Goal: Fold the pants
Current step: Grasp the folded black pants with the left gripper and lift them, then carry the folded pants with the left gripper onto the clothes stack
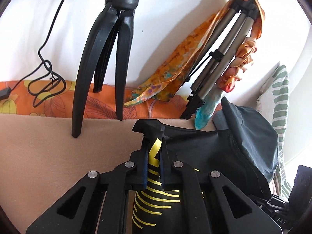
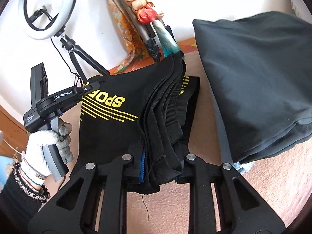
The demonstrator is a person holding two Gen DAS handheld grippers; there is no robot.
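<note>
Left wrist view: left hand-held gripper [image 1: 153, 136] and right hand-held gripper [image 2: 161, 156] each clamp the black pants [image 2: 109, 120].

pants [image 2: 117, 117] print cut off (claw-covered), tripod top cropped

A home: patterned bedding [image 1: 58, 101], cushion [image 1: 278, 89], ring light [image 2: 48, 9].

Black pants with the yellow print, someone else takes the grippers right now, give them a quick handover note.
Left gripper: shut on the black pants at a printed edge.
Right gripper: shut on the pants' bunched waistband layers.
The pants hang between both grippers above the beige blanket, beside a dark grey garment.
Done: both edges gripped.
Left: lay it flat, fold it.
</note>
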